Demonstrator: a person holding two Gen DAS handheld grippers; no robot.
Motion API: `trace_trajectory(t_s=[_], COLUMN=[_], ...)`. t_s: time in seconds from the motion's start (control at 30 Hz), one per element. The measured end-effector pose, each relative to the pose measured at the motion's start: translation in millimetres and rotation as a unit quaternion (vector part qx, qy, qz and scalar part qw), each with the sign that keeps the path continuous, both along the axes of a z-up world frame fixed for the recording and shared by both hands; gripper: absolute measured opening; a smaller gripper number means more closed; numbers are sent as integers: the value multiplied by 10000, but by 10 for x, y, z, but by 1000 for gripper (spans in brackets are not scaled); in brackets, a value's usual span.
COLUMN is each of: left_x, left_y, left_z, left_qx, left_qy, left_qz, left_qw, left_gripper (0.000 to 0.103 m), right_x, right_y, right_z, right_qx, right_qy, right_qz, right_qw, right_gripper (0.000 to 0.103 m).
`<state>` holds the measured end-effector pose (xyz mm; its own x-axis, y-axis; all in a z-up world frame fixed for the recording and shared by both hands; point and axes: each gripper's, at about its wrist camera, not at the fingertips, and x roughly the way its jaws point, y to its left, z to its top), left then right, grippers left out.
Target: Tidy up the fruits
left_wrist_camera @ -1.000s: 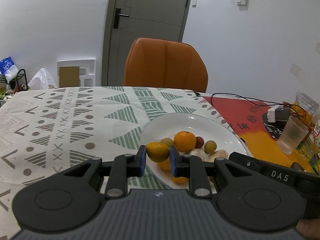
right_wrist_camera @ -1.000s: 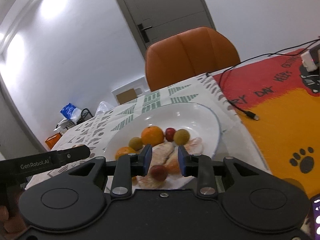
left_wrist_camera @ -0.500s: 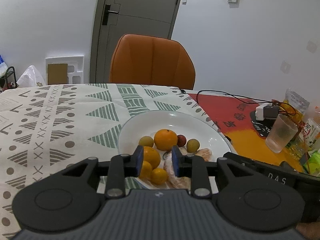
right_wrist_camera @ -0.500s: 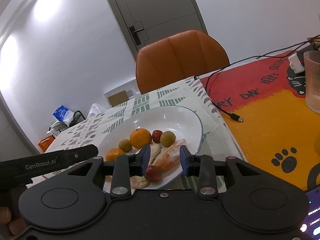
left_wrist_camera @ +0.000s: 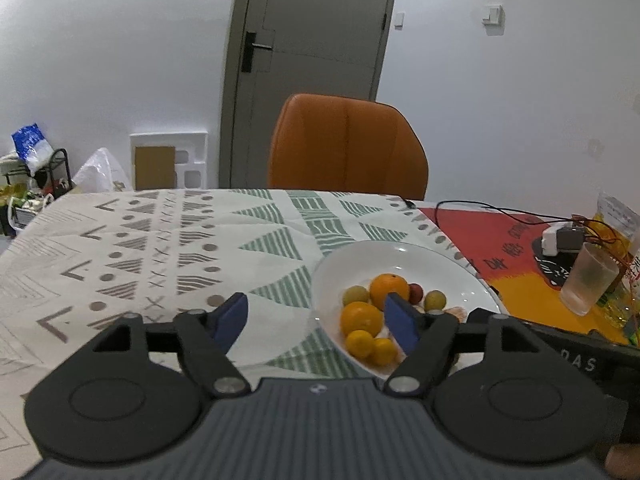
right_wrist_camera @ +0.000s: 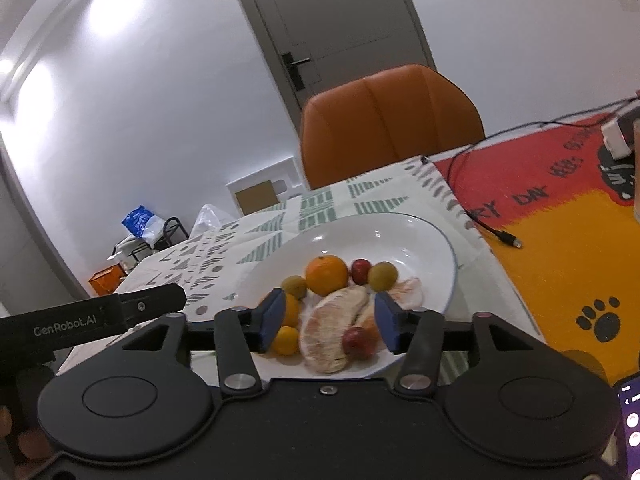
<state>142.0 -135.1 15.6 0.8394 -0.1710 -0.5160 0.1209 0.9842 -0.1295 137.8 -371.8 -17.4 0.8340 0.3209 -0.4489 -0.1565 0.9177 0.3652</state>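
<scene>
Nearest, the left gripper [left_wrist_camera: 318, 320] fills the lower part of its own view; its blue pads [left_wrist_camera: 232, 316] stand wide apart and are still opening, with nothing between them but tablecloth [left_wrist_camera: 160, 248] and the plate's near rim. The right gripper [right_wrist_camera: 327, 322] likewise blocks the lower half of its view; its jaws are opening, and the pads touch no fruit. Seen through that gap: a pomelo wedge [right_wrist_camera: 332, 330] and a small red fruit [right_wrist_camera: 356, 342] lying on the plate [right_wrist_camera: 436, 248]. The plate's near edge is hidden behind both gripper bodies.

On the plate, from the near side: two small yellow-orange fruits [left_wrist_camera: 370, 345], touching; an orange [left_wrist_camera: 360, 318] just behind them; a larger orange [left_wrist_camera: 389, 289] farther back, flanked by a green-yellow fruit [left_wrist_camera: 356, 293] and, to the right, a red one [left_wrist_camera: 416, 293] and another green-yellow one [left_wrist_camera: 435, 300]. A second pomelo piece [right_wrist_camera: 406, 292] is partly covered by the right pad.

At the right view's lower right corner a phone [right_wrist_camera: 630, 420] is cut off by the frame. A fingertip [left_wrist_camera: 622, 460] shows at the left view's lower right corner.

Right of the plate, a red and orange mat [right_wrist_camera: 560, 220] carries a cable [right_wrist_camera: 496, 232] and a frosted cup [left_wrist_camera: 588, 284]; items behind the cup are too cluttered to identify.

Beyond the table, an orange chair [left_wrist_camera: 346, 148], then a grey door [left_wrist_camera: 308, 60].
</scene>
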Motion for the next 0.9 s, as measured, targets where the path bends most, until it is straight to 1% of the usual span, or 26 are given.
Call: trace_trajectory(t_s=[0.1,0.17,0.27,0.33,0.47,0.57,0.83,0.9], left_x=[-60,-101,-165,-212,-313,-396,-595,-647], left_y=[54,89,149,189,282,345,493,533], left_z=[26,42,63,75,111,150,274,306], left_qx=[45,39,94,112,120,168,212,216], left_qy=[-52,-84,-108,-108,-152,-222,-356,-401], left_qz=[62,83,139,168,273,357,476,496], left_qw=[10000,9999,9998,9997,9994,9990,9980,9977], left_gripper=[76,80,83,85,92,94,95,95], right_x=[-47,-76,-133,-173,-247,-303,-442,-475], right_y=[60,97,152,186,243,286,407,437], right_z=[41,70,128,163,217,248,390,433], right_qx=[-67,-135,-241,-294,-333,-367,-401,-405], right_qy=[-35,-42,-104,-154,-197,-228,-363,-421], right_qz=[29,15,-23,-35,-10,39,212,246], right_qw=[10000,9999,9997,9994,9992,9991,9983,9980], right_gripper=[56,60,75,80,91,94,103,103])
